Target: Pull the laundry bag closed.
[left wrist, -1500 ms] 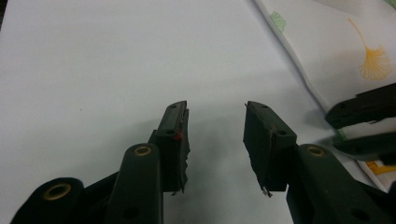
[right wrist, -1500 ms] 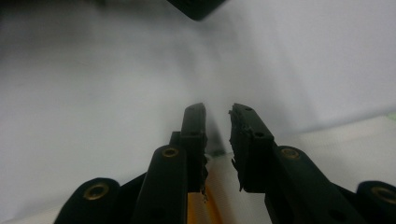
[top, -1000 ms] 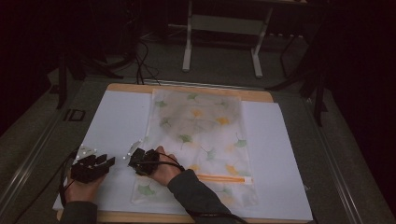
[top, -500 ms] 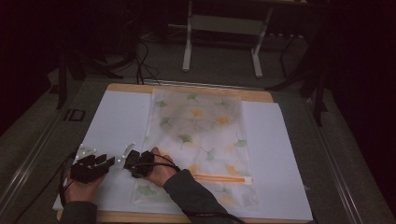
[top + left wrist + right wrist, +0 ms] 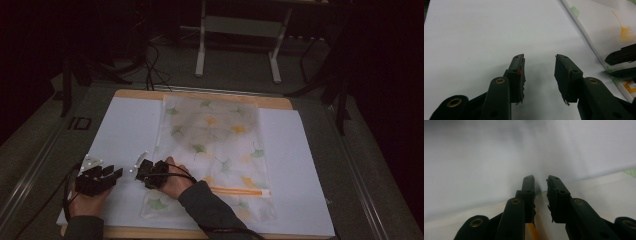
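right hand-held gripper [image 5: 141, 170] nearer, white-papered table [image 5: 125, 130]

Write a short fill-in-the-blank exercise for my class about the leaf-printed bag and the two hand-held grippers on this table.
1. The bag is printed with ____ in green and yellow.
2. The left hand-held gripper has its jaws open over the plain ____ sheet.
3. The closure strip across the bag's near end is ____ in colour.
4. The right hand-held gripper points at the bag's ____ edge in the high view.

Missing words: leaves; white; orange; left
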`<state>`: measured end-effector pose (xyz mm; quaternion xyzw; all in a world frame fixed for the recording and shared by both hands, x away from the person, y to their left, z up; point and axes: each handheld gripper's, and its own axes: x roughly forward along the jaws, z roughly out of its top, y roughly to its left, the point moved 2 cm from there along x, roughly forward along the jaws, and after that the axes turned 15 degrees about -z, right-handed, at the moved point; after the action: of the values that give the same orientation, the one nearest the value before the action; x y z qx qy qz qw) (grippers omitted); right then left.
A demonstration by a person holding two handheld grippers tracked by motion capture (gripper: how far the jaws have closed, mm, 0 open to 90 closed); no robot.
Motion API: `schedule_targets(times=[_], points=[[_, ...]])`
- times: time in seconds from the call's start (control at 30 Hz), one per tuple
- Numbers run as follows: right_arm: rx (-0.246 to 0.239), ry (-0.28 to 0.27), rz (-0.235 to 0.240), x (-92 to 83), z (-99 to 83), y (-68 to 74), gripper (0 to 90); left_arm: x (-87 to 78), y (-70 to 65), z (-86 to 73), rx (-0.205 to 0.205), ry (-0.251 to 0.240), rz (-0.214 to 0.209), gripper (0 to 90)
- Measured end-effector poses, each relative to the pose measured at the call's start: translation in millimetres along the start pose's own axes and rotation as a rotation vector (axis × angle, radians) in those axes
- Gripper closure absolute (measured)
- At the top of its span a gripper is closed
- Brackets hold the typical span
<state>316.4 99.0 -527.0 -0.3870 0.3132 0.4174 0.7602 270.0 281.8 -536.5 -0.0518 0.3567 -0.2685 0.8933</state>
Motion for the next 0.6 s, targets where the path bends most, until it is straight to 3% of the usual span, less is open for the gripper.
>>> schedule_targets(times=[0.3,0.6], points=[[-0.001,0.044,0.007,-2.1,-5.2,-7.5,75.5,-0.1,0.2,0.0,-0.002,-0.002,0.0,59.7],[0.022,0.006,0.028,-11.9,-6.3,-12.0,73.4,-0.2,0.1,0.0,-0.001,-0.002,0.001,59.7]])
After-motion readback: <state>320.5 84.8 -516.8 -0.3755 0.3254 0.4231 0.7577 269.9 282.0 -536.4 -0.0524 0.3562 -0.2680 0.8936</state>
